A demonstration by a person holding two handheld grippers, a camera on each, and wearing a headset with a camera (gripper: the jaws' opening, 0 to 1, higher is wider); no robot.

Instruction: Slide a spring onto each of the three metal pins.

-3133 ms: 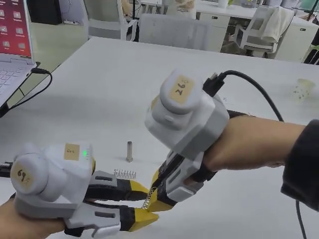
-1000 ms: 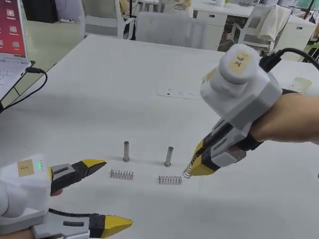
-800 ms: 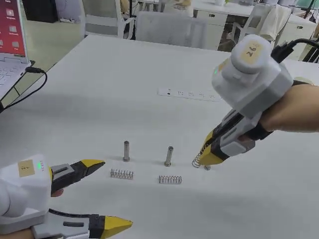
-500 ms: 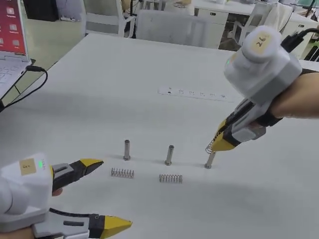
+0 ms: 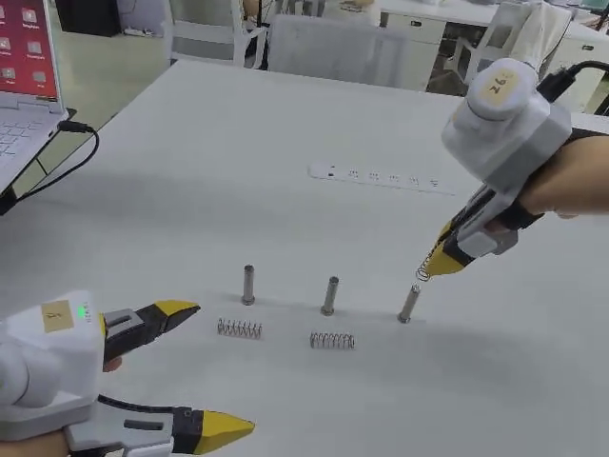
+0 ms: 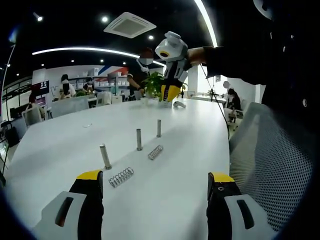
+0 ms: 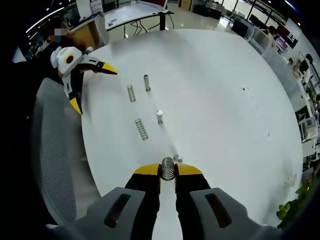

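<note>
The right gripper (image 5: 436, 267) has its fingers clamped on a spring (image 5: 422, 274) just above the rightmost pin (image 5: 408, 304). The left gripper (image 5: 222, 367) hangs near-left, fingers apart, by two loose springs (image 5: 239, 328).

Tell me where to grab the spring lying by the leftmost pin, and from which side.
Take the spring across its middle coils, from above, with the open left gripper, which is nearer. It lies flat on the table, long axis sideways in the head view, so jaws closing across its narrow width should hold it.
</note>
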